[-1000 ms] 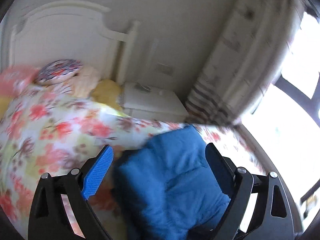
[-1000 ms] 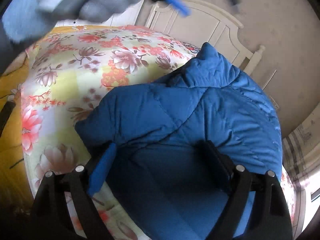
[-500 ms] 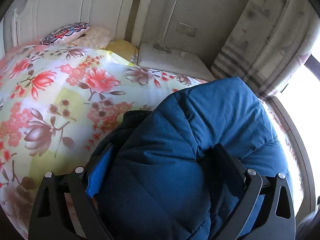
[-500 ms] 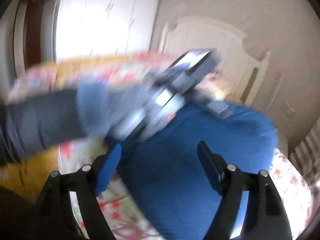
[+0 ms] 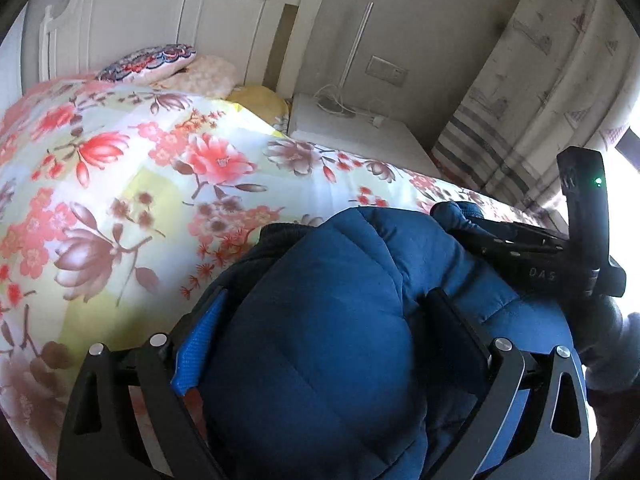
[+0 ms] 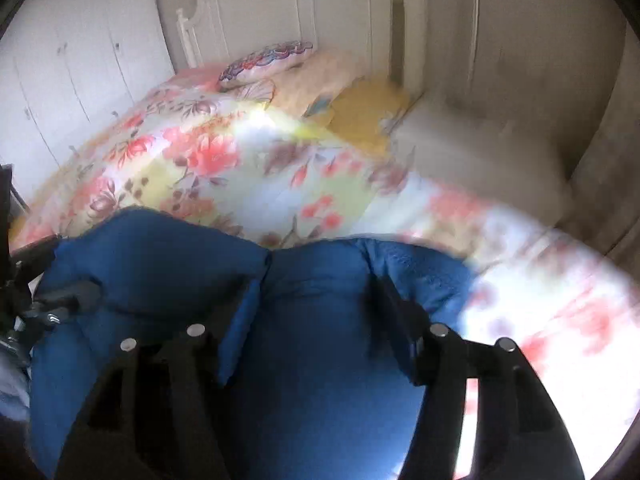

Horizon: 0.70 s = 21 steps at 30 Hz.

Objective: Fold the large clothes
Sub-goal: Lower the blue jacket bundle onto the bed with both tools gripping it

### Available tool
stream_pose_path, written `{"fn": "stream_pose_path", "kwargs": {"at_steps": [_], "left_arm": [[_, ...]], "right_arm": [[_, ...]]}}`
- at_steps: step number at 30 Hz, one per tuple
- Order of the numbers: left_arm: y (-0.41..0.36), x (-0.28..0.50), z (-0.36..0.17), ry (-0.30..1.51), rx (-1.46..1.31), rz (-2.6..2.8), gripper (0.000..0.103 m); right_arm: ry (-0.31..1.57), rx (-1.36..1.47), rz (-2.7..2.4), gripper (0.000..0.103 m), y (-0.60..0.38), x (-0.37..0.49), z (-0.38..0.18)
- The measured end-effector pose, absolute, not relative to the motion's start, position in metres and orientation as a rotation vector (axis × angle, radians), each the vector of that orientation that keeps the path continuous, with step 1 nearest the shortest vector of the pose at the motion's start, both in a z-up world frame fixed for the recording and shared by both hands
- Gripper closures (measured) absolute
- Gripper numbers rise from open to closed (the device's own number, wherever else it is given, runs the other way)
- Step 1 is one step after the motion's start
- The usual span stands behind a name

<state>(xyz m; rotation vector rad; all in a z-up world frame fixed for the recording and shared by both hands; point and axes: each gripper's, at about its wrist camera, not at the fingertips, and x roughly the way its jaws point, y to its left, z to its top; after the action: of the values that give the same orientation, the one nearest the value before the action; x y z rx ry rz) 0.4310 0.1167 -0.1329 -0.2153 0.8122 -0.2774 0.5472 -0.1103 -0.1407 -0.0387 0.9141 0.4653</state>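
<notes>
A blue puffy jacket (image 5: 320,344) lies bunched on a floral bedspread (image 5: 132,184). My left gripper (image 5: 324,320) has its fingers wide apart with a thick fold of the jacket bulging between them. My right gripper (image 6: 316,312) also straddles a padded fold of the jacket (image 6: 320,360), fingers apart and pressed into the fabric. The right gripper's body (image 5: 560,248) shows at the right of the left wrist view, on the jacket. The left gripper's edge (image 6: 44,300) shows at the left of the right wrist view.
A white headboard (image 5: 160,20) and pillows (image 5: 152,62) are at the far end of the bed. A white nightstand (image 5: 360,132) with a cable stands beside it. A curtain (image 5: 540,92) and bright window are at right. White wardrobe doors (image 6: 72,80) are at left.
Both grippers came down onto the jacket and now sit side by side on it. The right view swung from the wardrobe side toward the headboard and is still blurred.
</notes>
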Motion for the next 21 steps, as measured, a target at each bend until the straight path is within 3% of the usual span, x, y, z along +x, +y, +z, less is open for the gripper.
{"fn": "stream_pose_path", "kwargs": {"at_steps": [3, 7, 11, 15, 21], "left_arm": [[0.116, 0.429, -0.132, 0.802, -0.209, -0.274, 0.004], [0.123, 0.428, -0.134, 0.785, -0.246, -0.280, 0.004], [0.130, 0.426, -0.134, 0.771, -0.281, -0.262, 0.004], [0.132, 0.423, -0.133, 0.754, -0.286, -0.250, 0.004], [0.138, 0.416, -0.131, 0.724, -0.300, -0.202, 0.004]], "right_arm": [[0.948, -0.182, 0.440, 0.044, -0.093, 0.545, -0.127], [0.852, -0.075, 0.366, 0.044, -0.111, 0.553, -0.094], [0.992, -0.162, 0.394, 0.048, -0.091, 0.569, -0.144], [1.048, -0.285, 0.354, 0.048, -0.076, 0.573, -0.127], [0.889, -0.282, 0.523, 0.051, -0.024, 0.547, -0.073]]}}
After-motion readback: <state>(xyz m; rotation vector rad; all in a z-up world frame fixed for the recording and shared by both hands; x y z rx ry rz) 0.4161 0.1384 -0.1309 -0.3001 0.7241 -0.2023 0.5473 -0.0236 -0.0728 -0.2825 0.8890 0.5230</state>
